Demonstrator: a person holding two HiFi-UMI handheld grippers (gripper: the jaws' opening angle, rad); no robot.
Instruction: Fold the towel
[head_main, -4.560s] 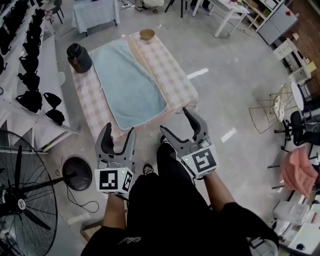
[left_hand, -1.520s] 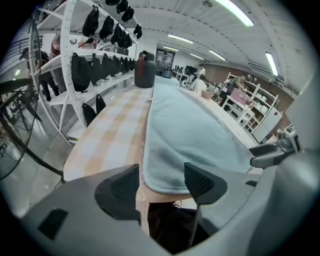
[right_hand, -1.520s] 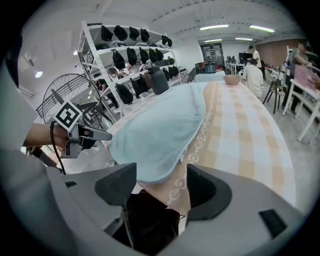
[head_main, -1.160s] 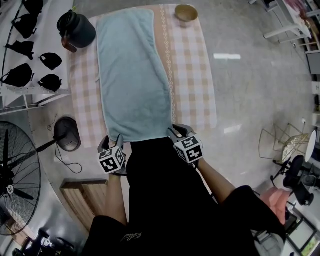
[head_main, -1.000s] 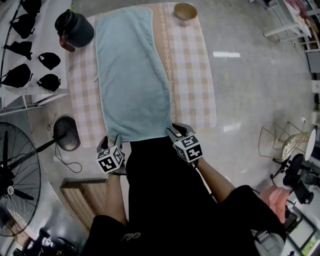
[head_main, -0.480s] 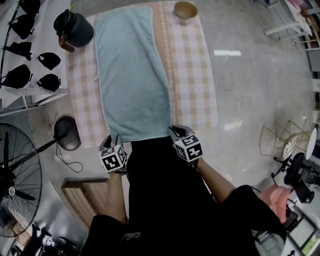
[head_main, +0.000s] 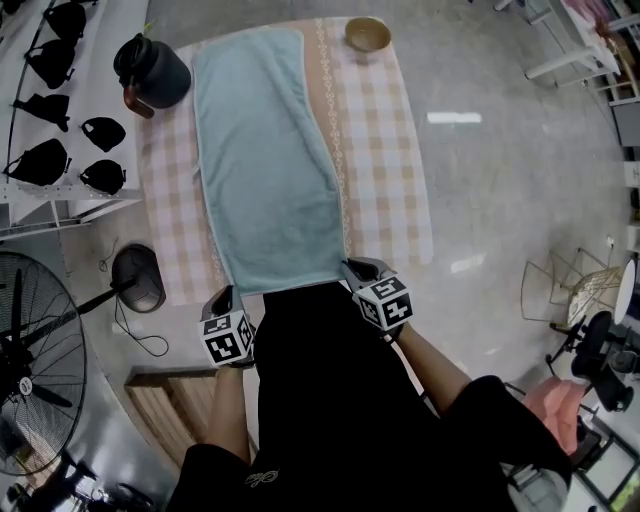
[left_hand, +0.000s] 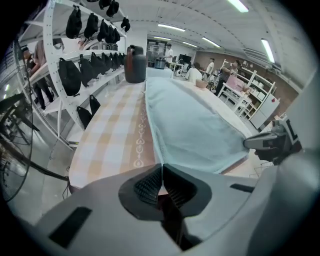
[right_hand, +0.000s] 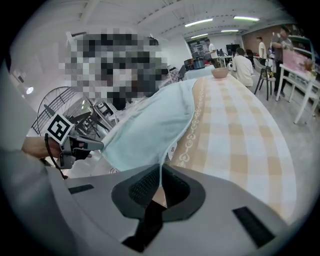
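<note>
Both near corners of the towel are pinched, ready for the first fold.

The left gripper (left_hand: 161, 169) and right gripper (right_hand: 160, 172) have just been closing, and each is now clamped on a near corner of the pale blue towel (head_main: 265, 170). It lies lengthwise on the checked tabletop (head_main: 385, 150), beside a dark jug (head_main: 150, 65). The fold likely goes best if both corners rise evenly, the edge between them stays taut, and they land square on the far corners.

towel (head_main: 270, 170) corners: inside left claw (left_hand: 162, 165), right claw (right_hand: 161, 166) | fan (head_main: 38, 345): cropped left
</note>
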